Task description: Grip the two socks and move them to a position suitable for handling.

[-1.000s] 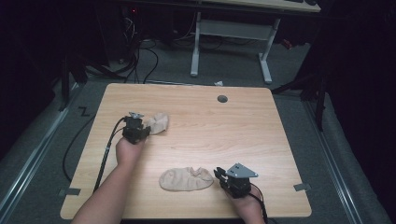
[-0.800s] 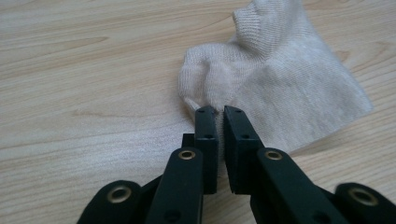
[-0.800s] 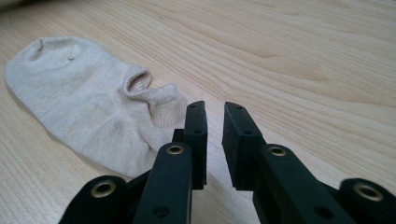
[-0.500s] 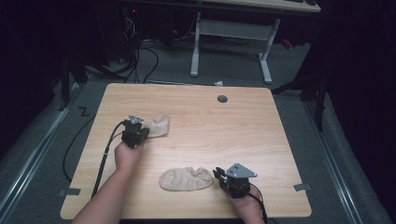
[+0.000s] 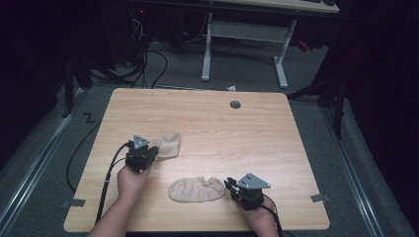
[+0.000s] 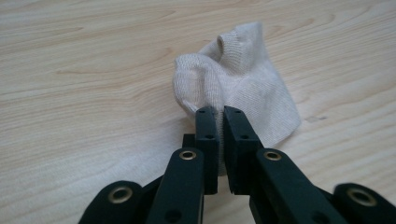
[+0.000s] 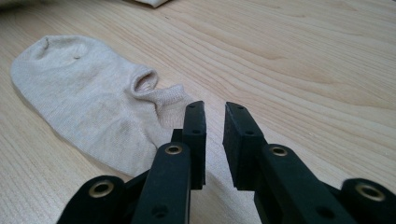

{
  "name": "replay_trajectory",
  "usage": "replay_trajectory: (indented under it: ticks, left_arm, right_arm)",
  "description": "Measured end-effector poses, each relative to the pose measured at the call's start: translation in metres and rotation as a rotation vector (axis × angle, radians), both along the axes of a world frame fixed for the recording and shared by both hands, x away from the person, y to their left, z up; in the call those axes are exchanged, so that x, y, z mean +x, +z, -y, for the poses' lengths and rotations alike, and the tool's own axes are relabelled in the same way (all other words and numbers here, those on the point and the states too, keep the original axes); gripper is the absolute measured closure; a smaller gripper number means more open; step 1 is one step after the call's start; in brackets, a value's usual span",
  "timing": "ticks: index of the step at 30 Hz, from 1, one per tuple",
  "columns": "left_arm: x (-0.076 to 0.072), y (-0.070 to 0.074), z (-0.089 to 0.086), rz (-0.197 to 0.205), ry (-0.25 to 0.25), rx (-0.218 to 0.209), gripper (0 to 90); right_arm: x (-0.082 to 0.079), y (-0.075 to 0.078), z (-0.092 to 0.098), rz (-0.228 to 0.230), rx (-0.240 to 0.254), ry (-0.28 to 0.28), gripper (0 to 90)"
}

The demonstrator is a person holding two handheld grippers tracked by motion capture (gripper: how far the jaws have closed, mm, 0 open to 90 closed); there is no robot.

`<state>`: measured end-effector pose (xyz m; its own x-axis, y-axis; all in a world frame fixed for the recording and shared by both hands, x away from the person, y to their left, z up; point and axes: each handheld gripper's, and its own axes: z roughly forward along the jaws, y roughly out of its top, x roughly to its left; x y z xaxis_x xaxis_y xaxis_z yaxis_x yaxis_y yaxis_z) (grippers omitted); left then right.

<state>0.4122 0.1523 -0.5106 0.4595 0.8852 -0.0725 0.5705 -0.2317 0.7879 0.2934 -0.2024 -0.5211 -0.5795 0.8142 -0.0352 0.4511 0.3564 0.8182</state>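
Note:
Two beige ankle socks lie on the wooden table [image 5: 237,133]. The crumpled sock [image 5: 168,144] [image 6: 243,79] sits at the left, and my left gripper [image 5: 153,148] [image 6: 219,112] is shut on its near edge. Its jaws have just been closing, and the fabric is pinched between them. The flat sock [image 5: 197,189] [image 7: 88,107] lies near the front edge. My right gripper [image 5: 229,185] [image 7: 214,109] rests just to its right, pointing at its cuff. Its jaws stand a little apart with bare wood in the gap. The crumpled sock's corner [image 7: 149,2] peeks in at the top of the right gripper view.
A round cable hole [image 5: 235,104] sits near the table's far edge. A white desk frame [image 5: 242,34] and cables stand on the dark floor beyond. Each gripper's cable trails off the front edge.
My left gripper has shut on the crumpled sock and pulled it toward the front of the table. The right gripper and the flat sock have stayed put.

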Motion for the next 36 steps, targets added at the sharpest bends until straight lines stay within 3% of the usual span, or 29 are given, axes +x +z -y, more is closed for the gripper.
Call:
replay_trajectory:
  ticks: [7, 16, 27, 36]
  left_arm:
    - [-0.016, 0.012, 0.011, 0.042, -0.033, -0.024, 85.0]
    - [-0.022, 0.031, 0.031, 0.092, -0.083, -0.026, 84.7]
    - [-0.018, 0.041, 0.061, 0.09, -0.144, -0.008, 84.6]
    - [-0.013, 0.031, 0.085, 0.058, -0.186, 0.006, 83.9]
  right_arm:
    - [0.0, 0.0, -0.002, -0.002, 0.001, 0.007, 79.4]
    - [0.001, -0.001, -0.002, -0.001, 0.002, 0.008, 77.6]
    - [0.001, 0.0, 0.0, -0.001, 0.001, 0.007, 77.4]
    - [0.001, -0.001, -0.001, 0.001, -0.005, 0.016, 76.2]
